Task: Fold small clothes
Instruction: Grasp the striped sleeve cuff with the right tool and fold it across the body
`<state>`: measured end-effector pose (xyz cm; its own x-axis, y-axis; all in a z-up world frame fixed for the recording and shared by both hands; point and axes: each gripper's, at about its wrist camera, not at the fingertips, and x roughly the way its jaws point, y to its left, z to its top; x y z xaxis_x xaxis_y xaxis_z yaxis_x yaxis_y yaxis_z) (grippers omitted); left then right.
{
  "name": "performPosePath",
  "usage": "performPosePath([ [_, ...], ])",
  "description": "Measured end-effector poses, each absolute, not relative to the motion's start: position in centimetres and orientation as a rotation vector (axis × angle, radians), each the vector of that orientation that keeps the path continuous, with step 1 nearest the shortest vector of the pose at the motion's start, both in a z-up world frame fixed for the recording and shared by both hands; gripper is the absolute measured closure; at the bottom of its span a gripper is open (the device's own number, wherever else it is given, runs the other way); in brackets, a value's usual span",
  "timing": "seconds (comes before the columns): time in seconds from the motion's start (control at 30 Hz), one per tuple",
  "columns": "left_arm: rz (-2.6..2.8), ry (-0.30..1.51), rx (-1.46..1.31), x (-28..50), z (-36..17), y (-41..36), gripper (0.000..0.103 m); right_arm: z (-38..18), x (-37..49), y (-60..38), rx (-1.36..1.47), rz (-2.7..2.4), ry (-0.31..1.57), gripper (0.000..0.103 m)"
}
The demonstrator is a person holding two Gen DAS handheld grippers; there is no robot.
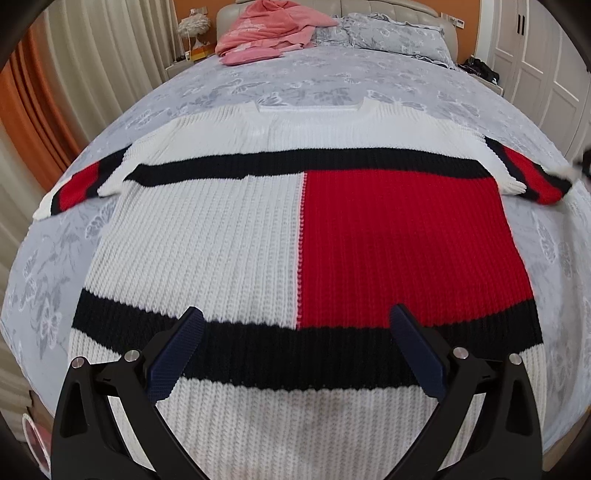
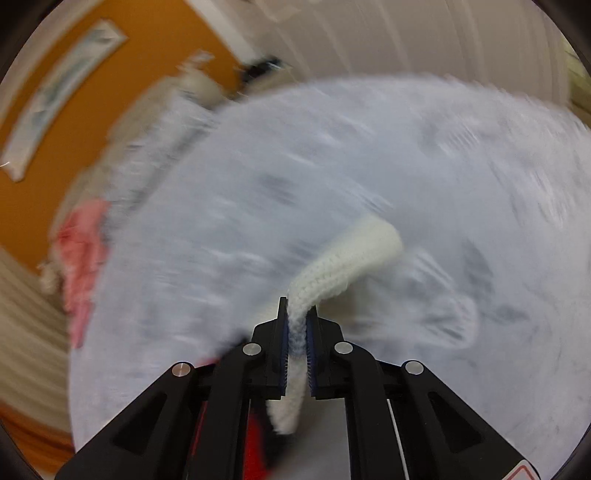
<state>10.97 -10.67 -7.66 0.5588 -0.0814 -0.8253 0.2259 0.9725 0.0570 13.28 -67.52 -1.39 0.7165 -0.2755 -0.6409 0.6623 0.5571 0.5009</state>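
A knitted sweater [image 1: 258, 229] in white, red and black lies flat on the bed, neck at the far end, hem nearest me. My left gripper [image 1: 295, 325] is open and empty, hovering just above the black band near the hem. The left sleeve [image 1: 74, 184] lies out to the side. The right sleeve [image 1: 532, 177] stretches off to the right, its end blurred. In the right wrist view my right gripper [image 2: 297, 314] is shut on the white cuff [image 2: 347, 262] of that sleeve, held above the bedspread. That view is motion-blurred.
The bed [image 1: 295, 81] has a grey floral cover. A pink garment [image 1: 266, 29] and pillows [image 1: 391, 33] lie at the headboard end. Curtains [image 1: 92, 55] hang at the left, white cupboard doors [image 1: 546, 55] at the right. The pink garment also shows in the right wrist view [image 2: 85, 251].
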Motion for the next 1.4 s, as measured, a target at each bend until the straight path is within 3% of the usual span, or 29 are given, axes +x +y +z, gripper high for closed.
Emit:
performPosePath([
  [0.17, -0.205, 0.947, 0.112, 10.5, -6.6, -9.9, 0.005, 7.6, 19.3, -56.0, 0.604, -0.249, 0.488, 0.095],
  [0.3, -0.221, 0.936, -0.005, 10.9, -4.9, -8.3, 0.005, 10.7, 25.3, -42.0, 0.400, 0.028, 0.543, 0.096],
  [0.4, -0.217, 0.929, -0.088, 11.6, -3.9, -6.4, 0.005, 8.6, 29.3, -31.5, 0.288, 0.176, 0.636, 0.095],
  [0.5, -0.196, 0.927, -0.126, 12.2, -3.5, -4.7, 0.005, 2.3, 33.0, -22.7, 0.218, 0.247, 0.788, 0.094],
  [0.6, -0.189, 0.942, -0.186, 13.8, -3.3, -2.6, 0.005, -5.0, 35.5, -18.6, 0.147, 0.255, 0.978, 0.091],
  [0.7, -0.198, 0.961, -0.253, 16.3, -3.3, -0.8, 0.005, -7.0, 33.5, -18.5, 0.103, 0.228, 1.008, 0.090],
  [0.77, -0.213, 0.968, -0.324, 18.6, -3.2, 0.2, 0.005, -5.6, 30.7, -20.7, 0.151, 0.205, 0.947, 0.079],
  [0.8, -0.216, 0.968, -0.357, 19.6, -3.4, 0.7, 0.005, -4.5, 28.4, -23.1, 0.165, 0.144, 0.892, 0.052],
  [0.83, -0.225, 0.969, -0.413, 21.7, -3.7, 1.1, 0.005, -3.9, 26.5, -24.6, 0.159, 0.085, 0.854, 0.032],
  [0.97, -0.236, 1.022, -0.456, 27.6, -6.0, -0.4, 0.005, -4.7, 20.4, -31.8, 0.090, -0.181, 0.842, 0.027],
  [1.07, -0.198, 1.179, -0.477, 31.1, -10.3, -2.4, 0.005, -8.2, 19.2, -36.9, 0.223, -0.263, 0.964, 0.027],
  [1.13, -0.132, 1.131, -0.489, 31.2, -10.8, -3.2, 0.005, -9.7, 19.3, -38.8, 0.349, -0.266, 0.979, 0.027],
  [1.17, -0.141, 1.086, -0.481, 31.1, -10.3, -3.7, 0.009, -10.2, 19.6, -39.3, 0.395, -0.265, 0.974, 0.027],
  [1.2, -0.168, 1.073, -0.479, 31.2, -10.0, -4.1, 0.034, -10.7, 19.7, -39.8, 0.437, -0.260, 0.966, 0.027],
  [1.23, -0.229, 1.072, -0.471, 31.5, -9.7, -4.9, 0.073, -11.1, 20.2, -39.8, 0.471, -0.263, 0.951, 0.027],
  [1.3, -0.283, 1.069, -0.450, 32.2, -9.0, -5.9, 0.097, -11.2, 21.1, -39.9, 0.490, -0.270, 0.923, 0.031],
  [1.37, -0.299, 0.986, -0.431, 32.5, -6.8, -5.7, 0.098, -11.3, 22.7, -39.8, 0.496, -0.256, 0.920, 0.076],
  [1.4, -0.290, 0.922, -0.403, 32.6, -5.1, -5.4, 0.099, -11.2, 22.9, -40.0, 0.518, -0.243, 0.926, 0.090],
])
